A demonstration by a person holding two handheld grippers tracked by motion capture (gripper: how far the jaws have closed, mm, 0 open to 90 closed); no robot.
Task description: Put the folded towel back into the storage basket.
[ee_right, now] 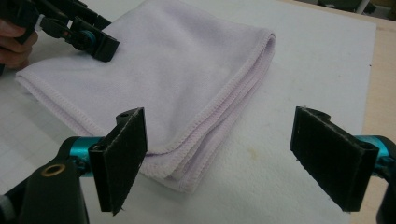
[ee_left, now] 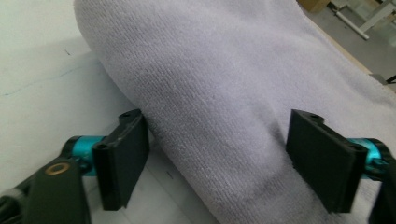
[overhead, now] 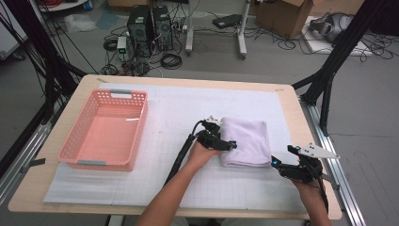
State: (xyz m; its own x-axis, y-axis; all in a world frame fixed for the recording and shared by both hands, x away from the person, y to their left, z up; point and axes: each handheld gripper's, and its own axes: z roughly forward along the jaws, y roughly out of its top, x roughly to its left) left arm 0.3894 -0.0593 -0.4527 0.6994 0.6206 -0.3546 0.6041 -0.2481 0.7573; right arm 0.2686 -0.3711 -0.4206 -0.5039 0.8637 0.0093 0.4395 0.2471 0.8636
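At the frame's lower centre, a folded lilac towel [overhead: 245,141] lies on the white gridded mat [overhead: 188,117] covering a wooden table [overhead: 84,84]. The left tool [overhead: 225,144] straddles the towel's edge, jaws apart; the right tool [overhead: 278,162] hovers open just beside its corner. A pink basket [overhead: 75,146] sits left; beyond, computer towers [overhead: 150,28], cables and cardboard boxes [overhead: 287,16] crowd the grey floor [overhead: 376,117].

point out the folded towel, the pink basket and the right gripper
folded towel [overhead: 245,141], high view, middle of its top layer
pink basket [overhead: 67,143], high view, its left wall
right gripper [overhead: 277,161], high view, between its fingertips
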